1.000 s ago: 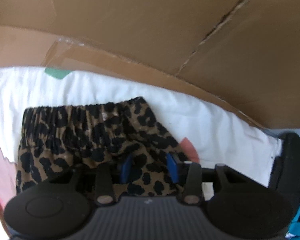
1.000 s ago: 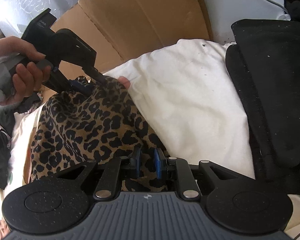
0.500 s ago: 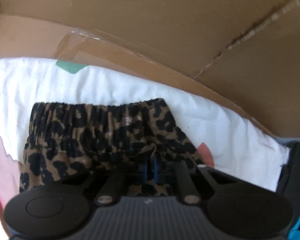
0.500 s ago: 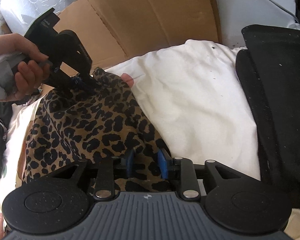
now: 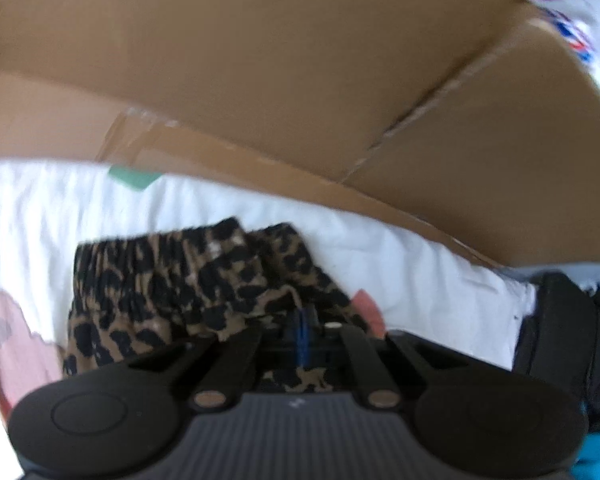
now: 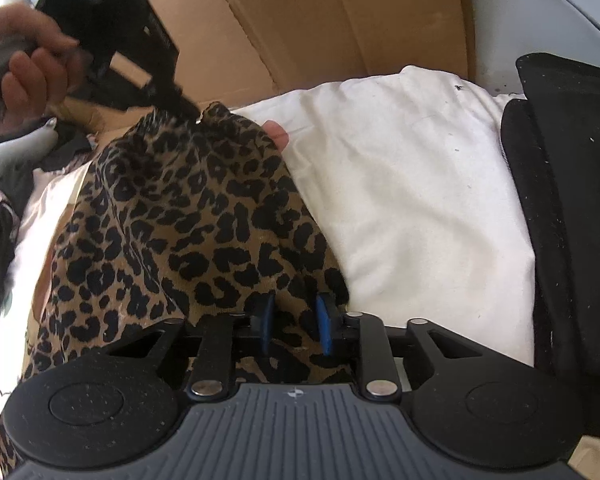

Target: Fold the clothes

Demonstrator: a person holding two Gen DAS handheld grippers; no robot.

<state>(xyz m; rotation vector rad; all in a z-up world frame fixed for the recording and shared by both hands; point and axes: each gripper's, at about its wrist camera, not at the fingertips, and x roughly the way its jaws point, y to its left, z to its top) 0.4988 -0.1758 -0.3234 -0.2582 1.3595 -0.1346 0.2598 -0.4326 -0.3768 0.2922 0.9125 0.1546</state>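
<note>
A brown corrugated cardboard sheet [image 6: 300, 20] stands along the far side of the scene, and in front of it lies a white padded cloth surface [image 6: 412, 184] with a black fabric bag [image 6: 568, 200] along its right edge. On the left half of the white surface lies the task's garment, a tan and black leopard-print piece of clothing with a gathered elastic waistband [image 6: 188, 216]; its far corner is drawn up off the surface towards the left gripper [image 5: 301, 334], whose blue pads are pressed together on a pinch of the print. The person's hand [image 6: 32, 68] holds that tool at the far left. The right gripper [image 6: 294, 330] sits low at the garment's near edge, its blue pads parted by a clear gap with cloth lying between them but not clamped.

My judgement of the risks: with only one corner held, the thin fabric may slip from the small pinch, or the free side may drag and bunch, so any fold would come out skewed. If the right gripper shuts where it is, it could catch several layers, or the white cloth beneath. The left wrist view is blurred, so how much fabric is pinched cannot be told.
</note>
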